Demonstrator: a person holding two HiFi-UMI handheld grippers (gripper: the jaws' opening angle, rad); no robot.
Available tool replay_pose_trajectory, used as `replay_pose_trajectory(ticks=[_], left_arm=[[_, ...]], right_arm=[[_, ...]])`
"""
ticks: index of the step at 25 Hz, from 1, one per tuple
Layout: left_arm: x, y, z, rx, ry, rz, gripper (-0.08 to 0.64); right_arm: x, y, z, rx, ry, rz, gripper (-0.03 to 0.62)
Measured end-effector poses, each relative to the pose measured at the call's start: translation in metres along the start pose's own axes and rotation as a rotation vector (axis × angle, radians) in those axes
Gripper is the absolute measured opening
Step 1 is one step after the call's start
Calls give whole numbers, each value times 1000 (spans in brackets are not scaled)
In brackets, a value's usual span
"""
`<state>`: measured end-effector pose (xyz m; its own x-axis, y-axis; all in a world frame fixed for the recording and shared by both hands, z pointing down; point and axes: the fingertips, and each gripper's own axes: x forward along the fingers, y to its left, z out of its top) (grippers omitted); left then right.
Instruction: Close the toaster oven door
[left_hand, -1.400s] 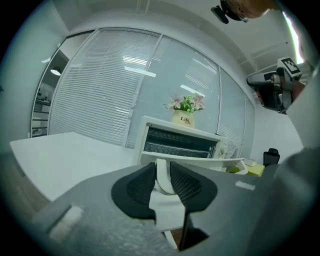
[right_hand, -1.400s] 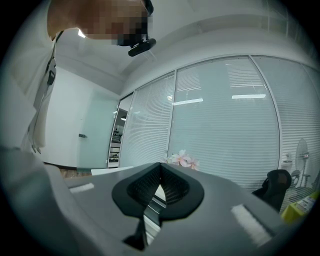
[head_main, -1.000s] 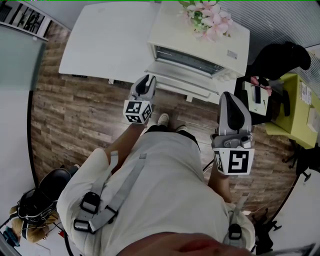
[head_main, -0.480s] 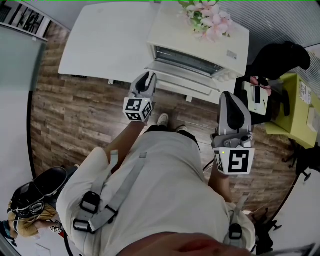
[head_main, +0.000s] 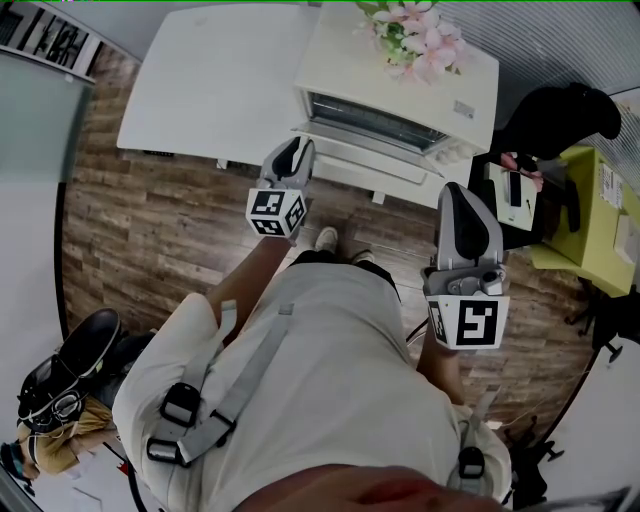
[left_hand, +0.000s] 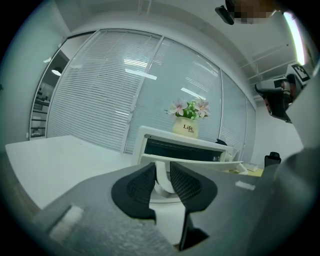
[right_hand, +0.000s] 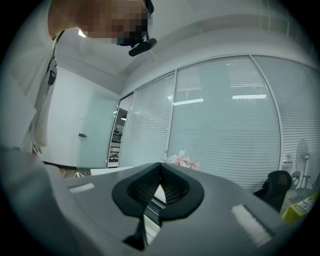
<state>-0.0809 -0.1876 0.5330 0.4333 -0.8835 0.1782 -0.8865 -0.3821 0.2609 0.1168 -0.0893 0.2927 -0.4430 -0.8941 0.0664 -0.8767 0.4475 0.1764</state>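
Note:
The cream toaster oven stands on the white table. Its door hangs open toward me. In the left gripper view the oven is straight ahead. The door's white handle sits between the dark pads of my left gripper, which press on it from both sides. From the head view that left gripper is at the door's left front corner. My right gripper hangs lower right, away from the oven. Its jaws meet with nothing between them in its own view.
A pot of pink flowers stands on top of the oven. A black office chair and a yellow-green cabinet are to the right. A second person crouches with bags at the lower left. The floor is wood planks.
My left gripper has shifted slightly up and toward the oven with the handle in it, and the door looks a little more raised. The right gripper has not moved.

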Motion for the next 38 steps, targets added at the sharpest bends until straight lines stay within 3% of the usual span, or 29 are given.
replay_pose_trajectory(ticks=[38], left_arm=[[49, 4, 41, 40, -40, 2, 104]], right_arm=[[16, -19, -8, 12, 9, -10, 5]])
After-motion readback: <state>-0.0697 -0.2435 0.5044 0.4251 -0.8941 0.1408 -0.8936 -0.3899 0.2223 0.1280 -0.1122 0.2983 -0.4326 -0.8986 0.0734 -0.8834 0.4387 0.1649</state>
